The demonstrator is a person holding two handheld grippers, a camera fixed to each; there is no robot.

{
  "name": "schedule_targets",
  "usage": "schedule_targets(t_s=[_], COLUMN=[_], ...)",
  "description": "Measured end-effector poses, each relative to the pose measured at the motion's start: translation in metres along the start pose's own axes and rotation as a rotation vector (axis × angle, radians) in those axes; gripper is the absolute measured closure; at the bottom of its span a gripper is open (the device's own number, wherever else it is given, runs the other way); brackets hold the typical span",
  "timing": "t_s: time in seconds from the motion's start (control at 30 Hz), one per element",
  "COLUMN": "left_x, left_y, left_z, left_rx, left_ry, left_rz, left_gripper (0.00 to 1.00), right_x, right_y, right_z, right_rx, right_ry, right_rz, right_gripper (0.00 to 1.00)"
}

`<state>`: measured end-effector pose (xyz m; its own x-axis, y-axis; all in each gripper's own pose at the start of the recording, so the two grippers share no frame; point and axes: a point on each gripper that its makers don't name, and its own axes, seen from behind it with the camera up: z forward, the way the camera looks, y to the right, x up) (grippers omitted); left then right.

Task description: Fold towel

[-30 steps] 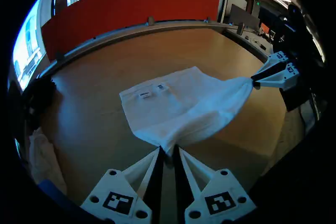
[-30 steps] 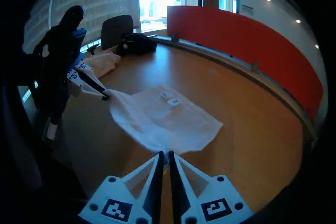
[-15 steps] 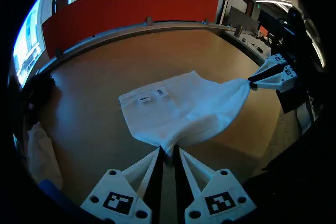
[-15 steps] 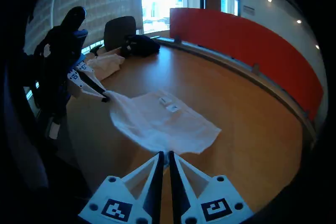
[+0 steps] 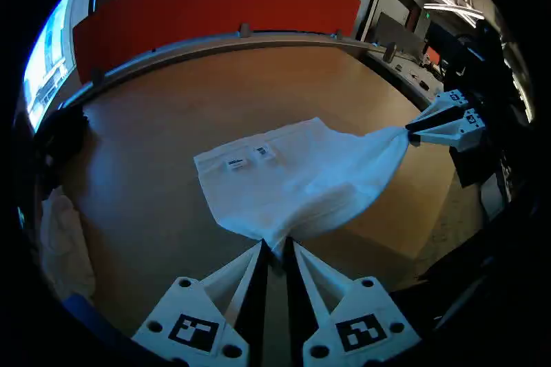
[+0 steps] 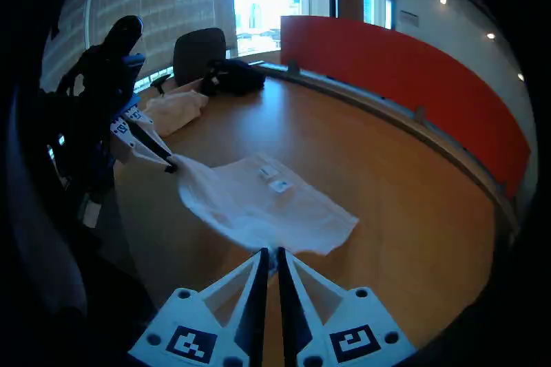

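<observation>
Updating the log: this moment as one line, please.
left gripper: shut on towel corner | right gripper: shut on towel corner | towel: near edge lifted, far part on table

White towel (image 5: pixel 310 174), brown wooden table (image 5: pixel 241 85), red partition (image 5: pixel 206 9).

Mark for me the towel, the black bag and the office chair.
towel (image 5: pixel 310 174): left gripper view, middle of the spread cloth.
black bag (image 6: pixel 234 76): right gripper view, centre of its body.
office chair (image 6: pixel 198 54): right gripper view, middle of the backrest.
</observation>
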<state>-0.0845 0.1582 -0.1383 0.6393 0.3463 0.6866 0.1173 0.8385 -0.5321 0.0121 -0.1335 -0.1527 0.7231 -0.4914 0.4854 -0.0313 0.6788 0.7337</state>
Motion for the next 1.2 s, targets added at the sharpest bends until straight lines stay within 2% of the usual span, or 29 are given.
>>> schedule_targets(t_s=[0.37, 0.6, 0.93, 1.2], left_x=[-0.005, -0.003, 0.014, 0.026], left_y=[0.009, 0.008, -0.005, -0.020], left_z=[-0.008, -0.004, 0.012, 0.032], left_rx=[-0.011, -0.008, 0.023, 0.034], left_ry=[-0.008, -0.008, -0.009, -0.017], left_rz=[-0.019, -0.022, -0.018, -0.036], left_gripper=[0.84, 0.84, 0.84, 0.84], right_x=[-0.002, -0.002, 0.002, 0.005], right_y=[-0.004, -0.003, 0.016, 0.038], right_z=[-0.006, -0.002, 0.014, 0.034], right_rx=[0.004, 0.001, -0.023, -0.051], right_ry=[-0.003, -0.005, -0.008, -0.016], right_rz=[0.004, 0.002, 0.014, 0.024], right_gripper=[0.90, 0.90, 0.90, 0.90])
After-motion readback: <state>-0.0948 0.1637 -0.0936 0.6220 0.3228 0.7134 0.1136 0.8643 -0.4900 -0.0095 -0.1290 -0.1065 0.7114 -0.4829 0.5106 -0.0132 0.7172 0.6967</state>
